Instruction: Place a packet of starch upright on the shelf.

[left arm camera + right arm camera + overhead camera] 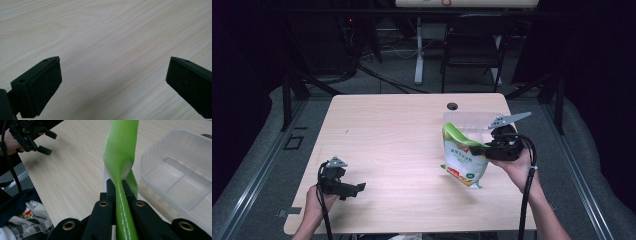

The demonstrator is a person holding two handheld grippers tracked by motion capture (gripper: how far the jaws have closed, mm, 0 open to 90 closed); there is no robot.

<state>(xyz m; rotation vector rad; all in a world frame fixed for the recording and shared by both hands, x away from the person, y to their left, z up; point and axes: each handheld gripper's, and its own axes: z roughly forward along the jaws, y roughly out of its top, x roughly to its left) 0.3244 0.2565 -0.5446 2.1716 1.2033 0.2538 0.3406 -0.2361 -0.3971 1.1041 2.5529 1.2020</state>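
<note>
Your right gripper (486, 145) is clamped tight on the green top edge of the snack bag (463, 161); in the right gripper view the jaws pinch the bag's (121, 157) green seam flat betw. them. Bag hangs tilted off the table (392, 145), right of centre, just near-left of the clear plastic container (469, 122), which sits at the far right w/ a divider inside (178, 173). Your left gripper (353, 189) sits at the near-left corner, jaws spread wide apart, nothing betw. them, just bare wood under it (112, 45). It's well apart from the bag.
</note>
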